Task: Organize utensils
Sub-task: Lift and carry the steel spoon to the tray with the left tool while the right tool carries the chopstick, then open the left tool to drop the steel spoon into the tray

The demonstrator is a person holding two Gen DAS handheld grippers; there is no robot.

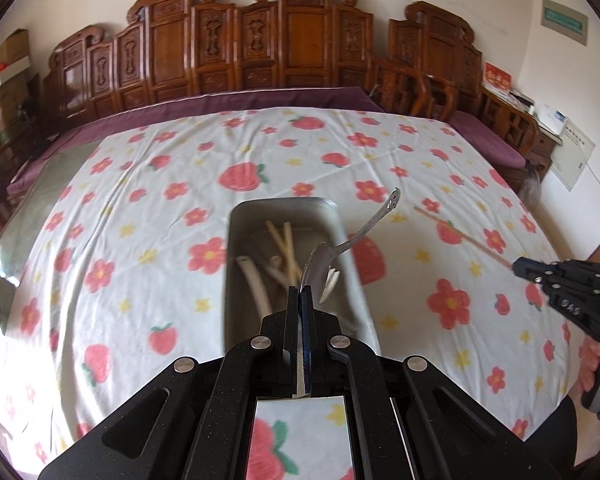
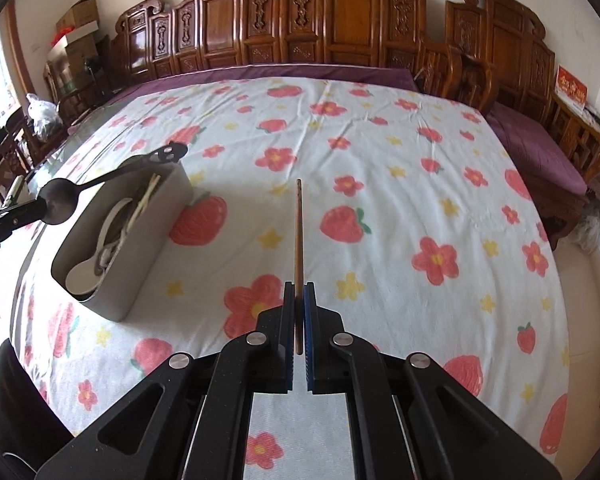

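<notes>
Black fingers of the left gripper (image 1: 300,296) are closed on the bowl of a metal spoon (image 1: 320,268), held above the grey utensil box (image 1: 236,216) containing pale spoons and chopsticks. Right gripper (image 2: 299,292) fingers clamp a wooden chopstick (image 2: 298,232), held above the strawberry-print cloth (image 2: 380,200) over the worktop. Digits on the right gripper body read roughly "045"; wall notices are illegible.

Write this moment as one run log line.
left gripper: shut on metal spoon | right gripper: shut on chopstick | bin: holds utensils
</notes>
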